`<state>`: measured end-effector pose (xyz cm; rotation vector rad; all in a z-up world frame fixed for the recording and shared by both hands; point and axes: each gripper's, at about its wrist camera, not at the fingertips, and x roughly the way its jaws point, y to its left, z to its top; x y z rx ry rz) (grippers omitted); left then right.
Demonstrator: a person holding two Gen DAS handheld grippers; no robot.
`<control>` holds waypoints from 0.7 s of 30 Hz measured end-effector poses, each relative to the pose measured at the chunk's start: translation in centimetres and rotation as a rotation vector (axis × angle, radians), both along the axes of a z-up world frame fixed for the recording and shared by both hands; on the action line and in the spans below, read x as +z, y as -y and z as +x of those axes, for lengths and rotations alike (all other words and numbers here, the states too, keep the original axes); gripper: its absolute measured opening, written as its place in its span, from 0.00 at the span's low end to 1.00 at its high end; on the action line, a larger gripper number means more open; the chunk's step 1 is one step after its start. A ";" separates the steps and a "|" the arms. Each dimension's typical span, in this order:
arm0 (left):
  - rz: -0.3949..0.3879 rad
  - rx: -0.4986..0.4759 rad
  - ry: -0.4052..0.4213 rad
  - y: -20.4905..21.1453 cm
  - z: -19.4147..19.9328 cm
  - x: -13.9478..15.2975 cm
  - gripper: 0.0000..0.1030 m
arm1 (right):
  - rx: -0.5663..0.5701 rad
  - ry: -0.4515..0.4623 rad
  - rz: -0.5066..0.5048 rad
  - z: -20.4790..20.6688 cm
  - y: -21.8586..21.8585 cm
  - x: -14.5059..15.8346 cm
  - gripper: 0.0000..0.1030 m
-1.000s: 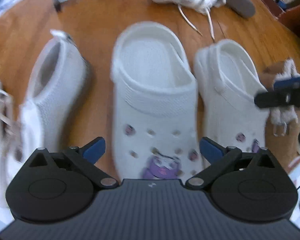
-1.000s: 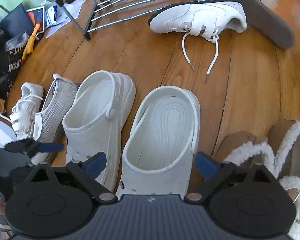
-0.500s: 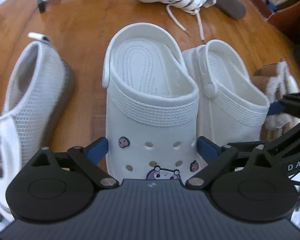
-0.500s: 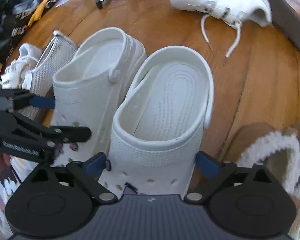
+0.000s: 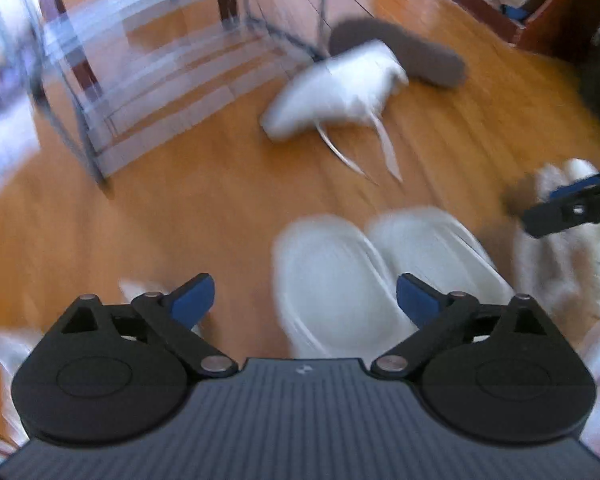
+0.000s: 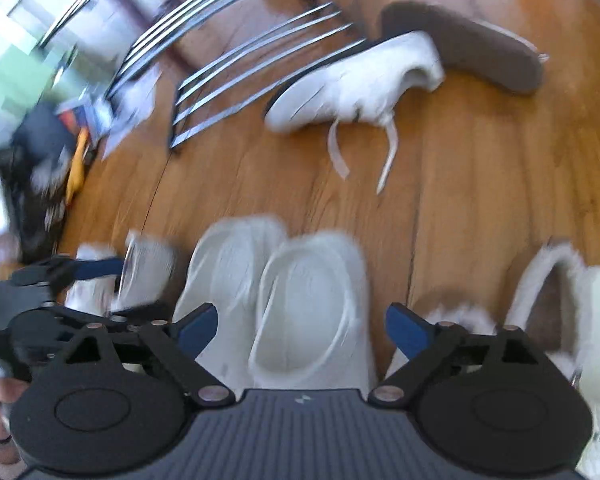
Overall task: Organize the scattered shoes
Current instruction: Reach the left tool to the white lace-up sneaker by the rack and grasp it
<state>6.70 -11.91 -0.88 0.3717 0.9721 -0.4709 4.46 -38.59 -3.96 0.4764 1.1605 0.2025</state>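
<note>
White clogs [image 6: 300, 304] sit side by side on the wooden floor [image 5: 204, 200] right in front of you, and your left hand-held gripper [image 5: 305, 297] hangs spread wide and empty, as does your right hand-held gripper [image 6: 302, 326]. At twelve o'clock lies the white sneaker [image 6: 356, 84], laces trailing, touching a dark sole [image 6: 464, 46] just beyond, metal shoe rack [image 6: 252, 60] at eleven o'clock, fluffy slippers [image 6: 556, 296] at three.

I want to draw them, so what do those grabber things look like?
Each hand-held gripper, left and right, has a ribbed dark-grey body with a small white logo, two rounded black plates, black link arms with silver pins, and blue-padded fingers. No cables show.
</note>
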 end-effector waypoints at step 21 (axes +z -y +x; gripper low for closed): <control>0.038 -0.160 -0.024 7.8 18.0 -11.5 0.81 | -0.004 -0.045 0.072 20.6 5.3 -9.0 0.87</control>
